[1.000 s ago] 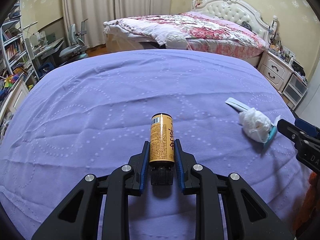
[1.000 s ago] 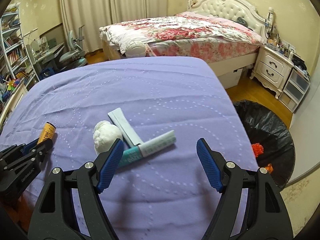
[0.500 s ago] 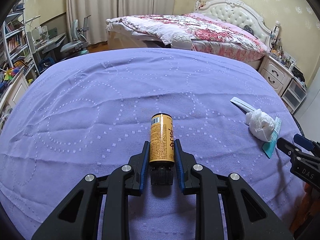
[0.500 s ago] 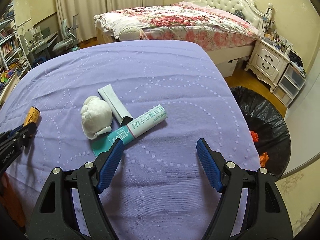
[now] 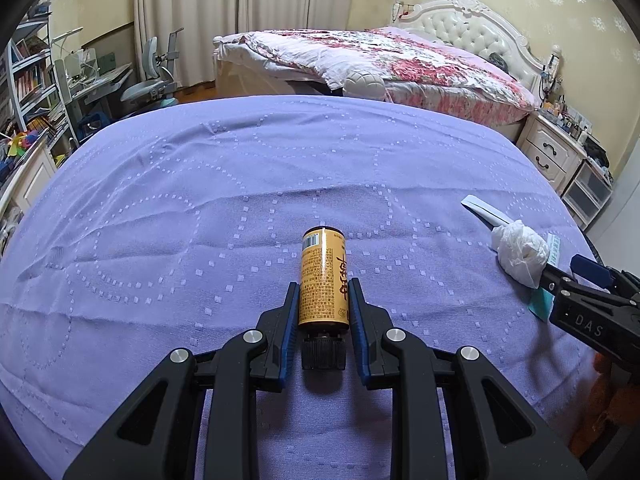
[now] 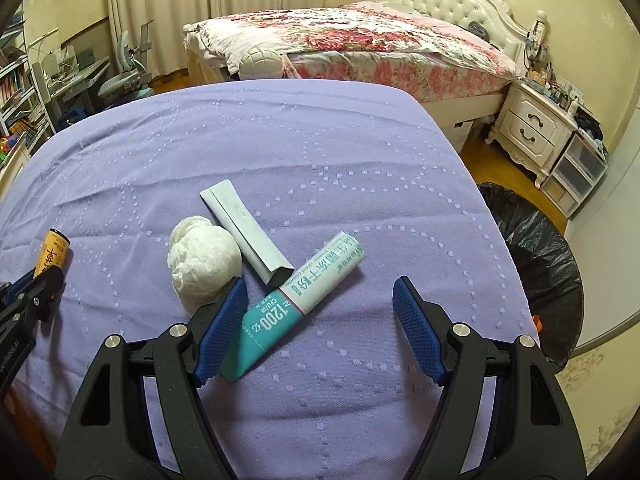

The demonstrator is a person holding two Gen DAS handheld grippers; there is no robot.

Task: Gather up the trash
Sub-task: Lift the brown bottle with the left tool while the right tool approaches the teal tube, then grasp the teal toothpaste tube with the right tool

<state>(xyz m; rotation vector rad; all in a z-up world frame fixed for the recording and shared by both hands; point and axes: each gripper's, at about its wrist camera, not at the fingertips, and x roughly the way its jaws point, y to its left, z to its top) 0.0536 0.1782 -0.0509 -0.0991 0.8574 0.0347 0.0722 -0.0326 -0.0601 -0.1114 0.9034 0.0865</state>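
A yellow bottle (image 5: 323, 276) with a black cap lies along my left gripper (image 5: 323, 292), which is shut on its sides just over the purple bedspread (image 5: 200, 208). My right gripper (image 6: 318, 286) stands open low over a teal and white packet (image 6: 296, 300), whose teal end lies by the left finger. A crumpled white tissue ball (image 6: 204, 268) and a flat grey sachet (image 6: 244, 232) lie touching the packet. The left wrist view shows the tissue ball (image 5: 520, 252) and the right gripper (image 5: 588, 276) at its right edge. In the right wrist view the bottle (image 6: 54, 254) is at far left.
A bin lined with a black bag (image 6: 536, 264) stands on the floor off the bedspread's right edge. Beyond it are a white nightstand (image 6: 532, 128) and a floral bed (image 6: 360, 40). A desk and shelves (image 5: 40, 92) fill the far left.
The right gripper swayed a little over the packet and is back about where it was. The left gripper keeps its hold on the bottle. Nothing was picked up or let go.
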